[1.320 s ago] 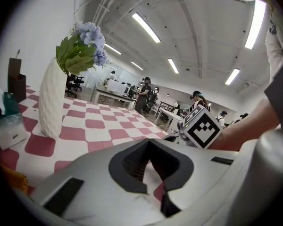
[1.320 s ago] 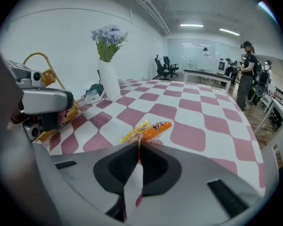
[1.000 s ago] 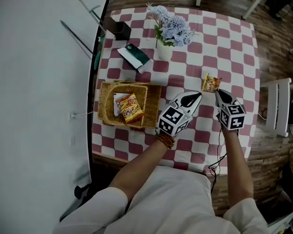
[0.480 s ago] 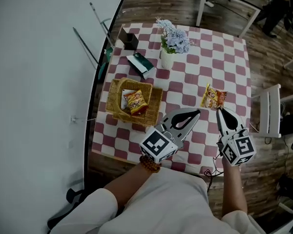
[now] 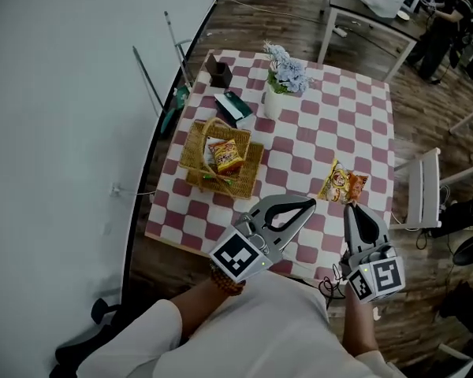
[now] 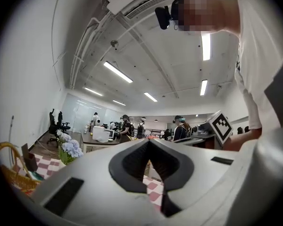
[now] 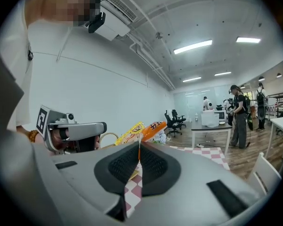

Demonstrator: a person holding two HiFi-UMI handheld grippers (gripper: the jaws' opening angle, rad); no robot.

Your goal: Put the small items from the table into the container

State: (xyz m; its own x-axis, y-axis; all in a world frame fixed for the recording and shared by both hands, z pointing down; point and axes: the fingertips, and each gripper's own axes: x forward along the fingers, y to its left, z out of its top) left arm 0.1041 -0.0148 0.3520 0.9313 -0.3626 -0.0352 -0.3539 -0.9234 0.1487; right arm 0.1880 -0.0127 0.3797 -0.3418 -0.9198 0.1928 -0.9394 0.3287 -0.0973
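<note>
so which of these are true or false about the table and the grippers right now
1. The woven wicker basket holds a red and yellow snack packet. True.
2. The right gripper is empty. False: its jaws are shut on the edge of an orange and yellow snack packet.
3. The white vase of pale blue flowers lies tipped over. False: it stands upright on the red and white checked table.
4. The left gripper has nothing between its jaws. True.
5. The dark green flat box sits inside the basket. False: it lies on the table beside the vase, outside the basket.
</note>
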